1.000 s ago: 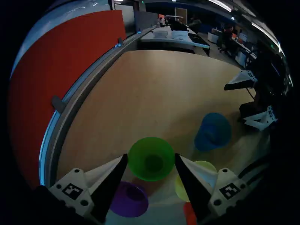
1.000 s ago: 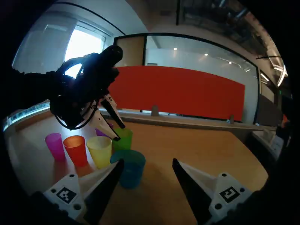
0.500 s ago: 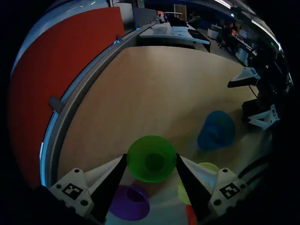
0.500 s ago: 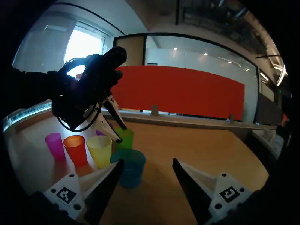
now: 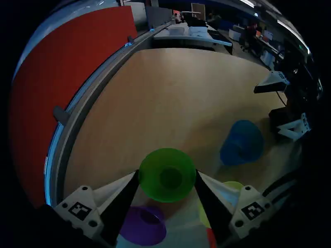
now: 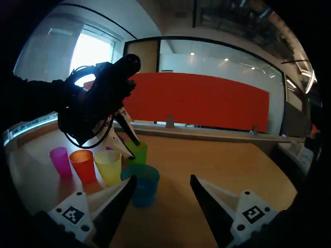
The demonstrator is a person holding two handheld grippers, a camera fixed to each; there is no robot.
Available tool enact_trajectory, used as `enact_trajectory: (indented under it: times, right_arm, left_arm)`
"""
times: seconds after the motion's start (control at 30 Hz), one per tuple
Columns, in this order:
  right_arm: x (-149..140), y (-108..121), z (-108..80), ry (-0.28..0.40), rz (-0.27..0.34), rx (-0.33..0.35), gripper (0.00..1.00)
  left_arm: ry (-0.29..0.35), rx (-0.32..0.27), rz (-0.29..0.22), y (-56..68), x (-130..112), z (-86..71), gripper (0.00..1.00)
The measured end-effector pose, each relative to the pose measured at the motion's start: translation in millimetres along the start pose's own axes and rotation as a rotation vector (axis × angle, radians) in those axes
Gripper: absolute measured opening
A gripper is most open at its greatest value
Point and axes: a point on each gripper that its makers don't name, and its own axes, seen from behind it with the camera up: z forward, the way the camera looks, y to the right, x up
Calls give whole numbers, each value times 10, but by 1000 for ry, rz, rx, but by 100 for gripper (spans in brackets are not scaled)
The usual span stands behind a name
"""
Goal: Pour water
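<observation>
L hand-held gripper (image 5: pixel 166 173): fingers apart, straddling green cup (image 5: pixel 167 163) on desk (image 5: pixel 165 95). R hand-held gripper (image 6: pixel 162 177): fingers apart, empty, facing green cup w/ blue cup (image 6: pixel 140 185) between.

open-plan office, red desk divider (image 6: pixel 198 101), desks (image 5: pixel 190 35) beyond, glass wall (image 6: pixel 215 56)

The left gripper (image 5: pixel 166 172) and right gripper (image 6: pixel 162 177) look alike: white plastic fingers (image 5: pixel 118 197) tapering to black wedge tips, each base bearing a black-and-white square marker (image 5: pixel 79 210) and small dark screws (image 5: pixel 84 188). The hand (image 6: pixel 97 105) wears a black glove (image 6: pixel 108 87) and a dark sleeve (image 6: pixel 33 97), and a thin black cable (image 6: pixel 85 145) loops beneath it.
</observation>
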Motion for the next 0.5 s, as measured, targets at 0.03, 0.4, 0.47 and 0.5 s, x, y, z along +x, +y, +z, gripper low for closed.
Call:
enact_trajectory:
  times: [0.03,0.4,0.47,0.5]
  right_arm:
    - [2,1,-2,1,0,0,100]
    - [58,-18,-39,7,2,-4,100]
    - [74,-25,-50,9,1,-3,100]
    - [81,-27,-56,10,1,-3,100]
  left_arm:
    - [1,1,-3,-3,3,-2,91]
    - [83,43,-13,-60,239,-256,90]
    - [104,57,-8,-60,284,-331,90]
    - [117,65,-6,-53,308,-378,90]
